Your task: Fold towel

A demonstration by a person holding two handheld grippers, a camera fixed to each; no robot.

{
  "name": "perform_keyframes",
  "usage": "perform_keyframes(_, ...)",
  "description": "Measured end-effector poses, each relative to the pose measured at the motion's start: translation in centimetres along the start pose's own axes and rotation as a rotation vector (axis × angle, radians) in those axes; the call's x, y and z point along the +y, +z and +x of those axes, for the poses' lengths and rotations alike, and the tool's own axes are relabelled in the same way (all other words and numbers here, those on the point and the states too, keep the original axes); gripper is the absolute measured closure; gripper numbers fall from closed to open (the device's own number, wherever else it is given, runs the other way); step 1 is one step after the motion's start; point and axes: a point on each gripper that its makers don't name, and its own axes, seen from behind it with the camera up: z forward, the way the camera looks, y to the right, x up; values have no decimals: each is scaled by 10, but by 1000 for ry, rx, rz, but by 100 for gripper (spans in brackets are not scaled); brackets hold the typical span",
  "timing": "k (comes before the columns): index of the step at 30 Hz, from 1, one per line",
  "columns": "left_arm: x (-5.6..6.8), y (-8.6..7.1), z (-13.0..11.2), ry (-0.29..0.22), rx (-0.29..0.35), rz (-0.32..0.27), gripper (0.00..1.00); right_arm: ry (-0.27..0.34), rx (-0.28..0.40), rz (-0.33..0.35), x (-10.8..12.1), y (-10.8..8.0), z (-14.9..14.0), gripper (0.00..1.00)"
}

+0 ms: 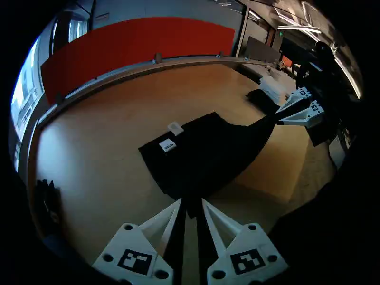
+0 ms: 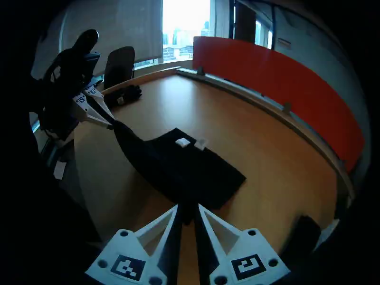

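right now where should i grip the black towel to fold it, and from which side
Grip the towel at its two near corners, coming in from the near side of the table. That edge is lifted and stretched, while the far part lies flat. The left gripper and right gripper each have jaws shut on one corner.

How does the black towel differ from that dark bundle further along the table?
The black towel is spread out, partly flat; the dark bundle lies heaped. The left tongs and right tongs grip the towel's raised edge; nothing touches the bundle. Both are dark and on the wooden table.
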Motion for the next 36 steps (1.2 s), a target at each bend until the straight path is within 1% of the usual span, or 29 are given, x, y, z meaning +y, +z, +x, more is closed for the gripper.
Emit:
perform_keyframes(5, 3, -3, 1, -12, 4, -6, 86, -4, -3, 5, 1, -2, -1, 84)
perform_keyframes(11, 1, -1, 3, -12, 5, -2, 86, -13, -4, 7, 4, -3, 1, 84)
perform_keyframes(15, -2, 2, 8, -10, 10, 3, 86, -18, -5, 6, 7, -1, 4, 84)
perform_keyframes(18, -7, 6, 13, -14, 17, 7, 86, -19, -5, 2, 13, 2, 7, 84)
perform_keyframes(24, -20, 18, 27, -27, 32, 18, 86, -27, -8, 0, 26, 14, 13, 84)
perform_keyframes(29, -29, 33, 37, -25, 40, 21, 86, -30, -17, -5, 39, 27, 16, 84)
perform_keyframes(36, -43, 56, 40, -22, 30, 25, 86, -10, -33, -5, 55, 46, 17, 84)
